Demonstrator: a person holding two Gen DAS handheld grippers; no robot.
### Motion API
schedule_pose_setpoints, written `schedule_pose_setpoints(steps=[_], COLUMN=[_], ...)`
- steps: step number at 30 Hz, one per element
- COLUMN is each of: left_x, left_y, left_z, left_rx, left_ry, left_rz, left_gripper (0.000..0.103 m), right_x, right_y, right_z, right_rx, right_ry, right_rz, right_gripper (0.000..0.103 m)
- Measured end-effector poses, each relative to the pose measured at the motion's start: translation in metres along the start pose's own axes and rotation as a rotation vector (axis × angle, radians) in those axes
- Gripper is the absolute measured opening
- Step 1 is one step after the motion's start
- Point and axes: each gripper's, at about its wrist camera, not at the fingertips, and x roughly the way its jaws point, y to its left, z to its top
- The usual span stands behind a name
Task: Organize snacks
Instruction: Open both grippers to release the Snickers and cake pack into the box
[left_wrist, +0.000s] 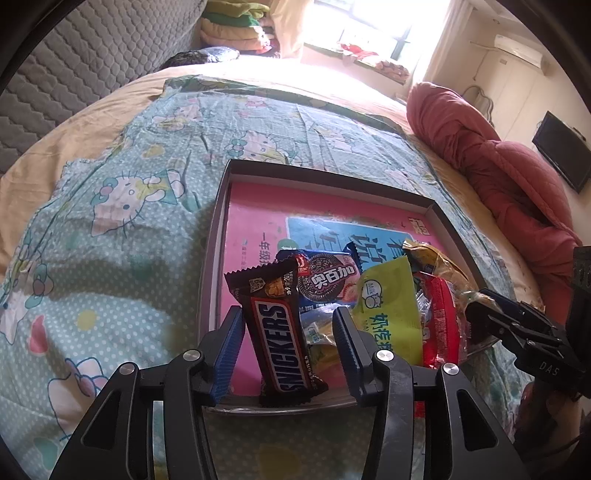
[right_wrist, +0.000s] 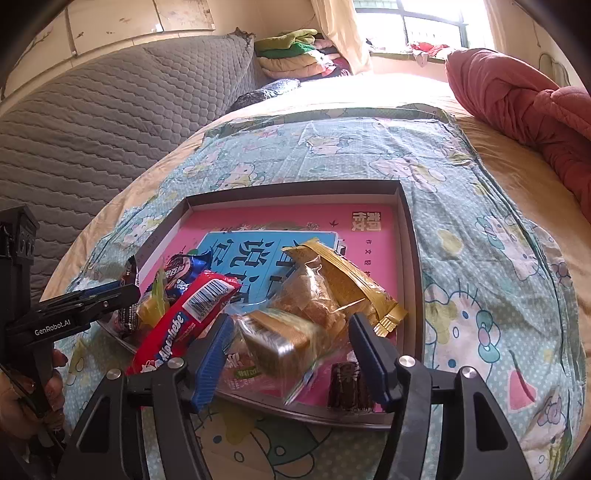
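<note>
Black linkages and blue ribbed pads fill the bottom of both views. Left tool (left_wrist: 288, 325) stands part-open; Snickers bar (left_wrist: 280, 332) lies in the gap, leaning on the left pad, right pad clear of it. Judged released, not gripped. Right tool (right_wrist: 288, 332) also part-open, straddling a clear-wrapped cake pack (right_wrist: 284, 341); neither pad seems to press it, though the left pad is close enough that contact cannot be ruled out.

Bed (left_wrist: 110, 221), cartoon-cat sheet, carries everything; no hard surface, so the tray serves as the flat base. Red quilt (right_wrist: 517, 99) bunched at upper right of the right view, well apart from the work.

Tray (left_wrist: 325, 177): shallow, dark-rimmed, pink printed sheet as floor. Far half bare; all snacks crowd the near edge, centre and lower part of both frames. Likely because that edge is what both tools reach first.

Snacks, large to small:
- green milk-candy bag (left_wrist: 388, 306), right of centre, left view
- gold-wrapped pastry (right_wrist: 343, 280), overlapping the cake pack
- red Alpenliebe roll (right_wrist: 184, 321), propped aslant across the near rim
- blue cookie pack (left_wrist: 325, 277), behind the Snickers
- small dark chocolate (right_wrist: 349, 386), alone at the near rim

Sorting within the tray looks unfinished: packs overlap, no rows.
</note>
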Motion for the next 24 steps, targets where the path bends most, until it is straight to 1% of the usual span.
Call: schedule_pose_setpoints(steps=[5,9,11,13,18,19,22,24], left_x=[-0.002,-0.005,-0.007,-0.008,-0.012,-0.012,-0.013,-0.013], left_y=[-0.001,-0.003,-0.002,-0.001,-0.002,-0.002,-0.004,-0.003], left_z=[0.001,0.002,0.003,0.004,0.005,0.005,0.004,0.005], left_rx=[0.0,0.009,0.007,0.002,0.01,0.012,0.02,0.022], left_ry=[-0.001,-0.011,-0.013,-0.015,-0.021,-0.022,-0.021,-0.021], left_rz=[-0.004,-0.002,-0.006,-0.01,-0.01,-0.008,-0.005,-0.006], left_gripper=[0.061,0.063,0.064,0.064,0.067,0.068,0.068,0.068], right_x=[-0.003,-0.013,-0.018,-0.02,-0.019,-0.016,-0.003,-0.001], right_y=[0.001,0.005,0.013,0.024,0.064,0.07,0.081,0.08], right_z=[0.001,0.004,0.005,0.004,-0.008,-0.01,-0.016,-0.017], right_rx=[-0.006,-0.017,-0.046,-0.094,-0.282,-0.315,-0.392,-0.398], right_ry=[-0.013,-0.045,-0.067,-0.072,-0.06,-0.051,-0.009,-0.013], right_rz=[-0.004,0.021,0.042,0.055,0.093,0.089,0.017,0.001], right_gripper=[0.065,0.065,0.067,0.071,0.071,0.071,0.071,0.074])
